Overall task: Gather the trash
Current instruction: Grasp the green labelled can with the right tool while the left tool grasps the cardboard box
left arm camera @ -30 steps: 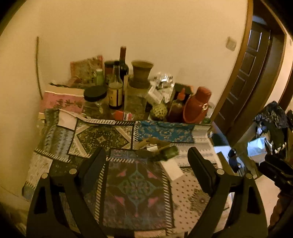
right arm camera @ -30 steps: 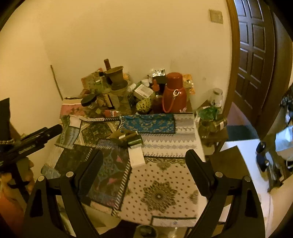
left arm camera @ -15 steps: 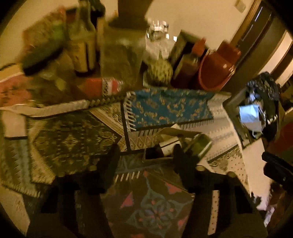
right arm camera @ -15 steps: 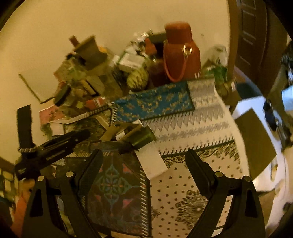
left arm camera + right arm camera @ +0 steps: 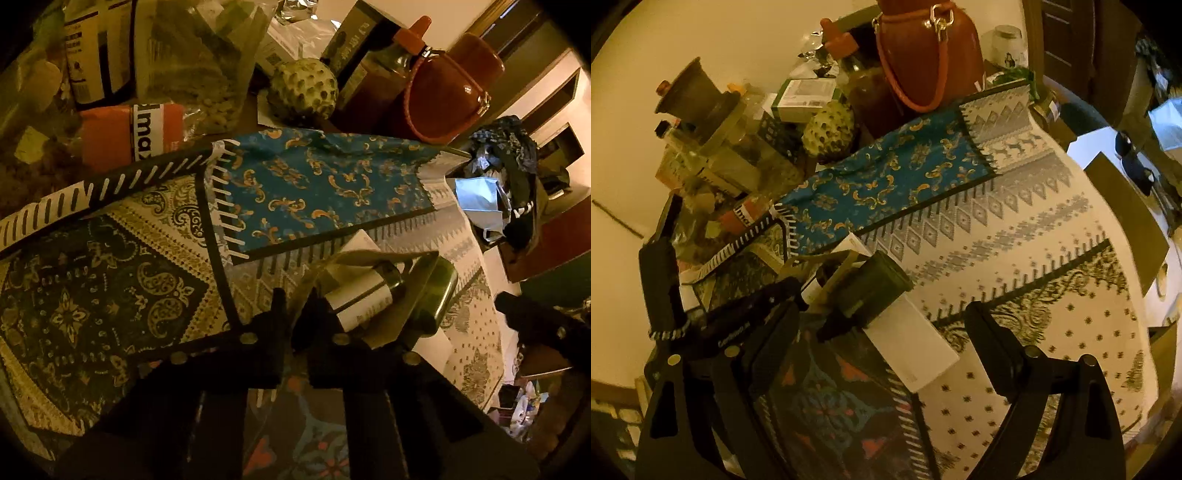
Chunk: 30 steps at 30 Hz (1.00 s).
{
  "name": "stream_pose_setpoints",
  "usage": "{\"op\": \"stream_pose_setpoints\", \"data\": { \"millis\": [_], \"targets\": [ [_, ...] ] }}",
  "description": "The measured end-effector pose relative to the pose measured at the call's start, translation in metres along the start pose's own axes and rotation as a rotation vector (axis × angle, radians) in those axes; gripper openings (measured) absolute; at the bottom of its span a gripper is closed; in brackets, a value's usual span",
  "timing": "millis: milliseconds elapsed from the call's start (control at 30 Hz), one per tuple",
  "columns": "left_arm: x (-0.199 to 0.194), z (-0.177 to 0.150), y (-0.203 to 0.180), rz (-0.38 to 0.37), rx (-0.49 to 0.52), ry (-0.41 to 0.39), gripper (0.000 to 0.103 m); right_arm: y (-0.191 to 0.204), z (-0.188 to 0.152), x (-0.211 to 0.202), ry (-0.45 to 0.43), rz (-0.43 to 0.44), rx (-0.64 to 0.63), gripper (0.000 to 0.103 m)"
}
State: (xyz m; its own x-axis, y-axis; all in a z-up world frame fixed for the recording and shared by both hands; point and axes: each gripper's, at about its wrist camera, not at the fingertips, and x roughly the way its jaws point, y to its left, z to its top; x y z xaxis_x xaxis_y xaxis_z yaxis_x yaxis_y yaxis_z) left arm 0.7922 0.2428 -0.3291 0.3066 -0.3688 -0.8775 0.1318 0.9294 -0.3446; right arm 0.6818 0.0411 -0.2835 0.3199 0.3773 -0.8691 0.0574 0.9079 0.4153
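Note:
A small pile of trash lies mid-table: a dark green bottle [image 5: 432,291] [image 5: 875,288] with a white label, a torn piece of cardboard [image 5: 399,317] and a white paper slip [image 5: 908,347]. My left gripper [image 5: 295,314] has its fingers nearly together right at the near end of the pile; whether they pinch the cardboard is hidden. It shows in the right wrist view [image 5: 783,295] touching the pile. My right gripper [image 5: 882,332] is open and empty, just above the bottle and slip.
Patterned cloths [image 5: 1015,236] cover the table. At the back stand a red jug [image 5: 923,48], a sauce bottle [image 5: 391,70], a custard apple [image 5: 303,88], jars and boxes. A bag [image 5: 491,199] with blue and dark trash sits off the table's right edge.
Both grippers moved forward and down toward the trash pile. My left gripper's fingers closed from wide open to nearly together at the pile. My right gripper stayed open.

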Motion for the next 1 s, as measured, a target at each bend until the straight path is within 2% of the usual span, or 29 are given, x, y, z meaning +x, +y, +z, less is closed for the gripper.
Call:
{"op": "stream_pose_setpoints", "data": {
  "millis": [67, 167, 400, 467, 667, 733, 867, 1000],
  "targets": [
    [-0.001, -0.002, -0.001, 0.018, 0.017, -0.005, 0.001, 0.002, 0.002, 0.009, 0.011, -0.002, 0.011, 0.084],
    [-0.010, -0.007, 0.002, 0.036, 0.021, -0.031, 0.000, 0.004, 0.003, 0.023, 0.030, 0.002, 0.040, 0.078],
    [-0.057, -0.018, 0.022, 0.052, -0.065, -0.137, 0.000, 0.006, 0.011, 0.047, 0.047, 0.024, 0.127, 0.074],
    [-0.069, -0.020, 0.027, 0.072, -0.080, -0.163, 0.000, 0.008, 0.014, 0.054, 0.050, 0.021, 0.132, 0.069],
    [-0.101, -0.029, 0.038, 0.136, -0.095, -0.232, 0.000, 0.018, 0.018, 0.075, 0.086, -0.034, 0.098, 0.053],
    [-0.107, -0.030, 0.038, 0.150, -0.095, -0.247, 0.000, 0.022, 0.016, 0.076, 0.067, -0.067, 0.069, 0.048],
    [-0.115, -0.032, 0.033, 0.154, -0.097, -0.270, 0.000, 0.029, 0.011, 0.076, 0.056, -0.076, 0.012, 0.041],
    [-0.123, -0.034, 0.021, 0.158, -0.091, -0.289, 0.000, 0.032, 0.004, 0.063, 0.022, -0.068, -0.047, 0.039]
  ]
}}
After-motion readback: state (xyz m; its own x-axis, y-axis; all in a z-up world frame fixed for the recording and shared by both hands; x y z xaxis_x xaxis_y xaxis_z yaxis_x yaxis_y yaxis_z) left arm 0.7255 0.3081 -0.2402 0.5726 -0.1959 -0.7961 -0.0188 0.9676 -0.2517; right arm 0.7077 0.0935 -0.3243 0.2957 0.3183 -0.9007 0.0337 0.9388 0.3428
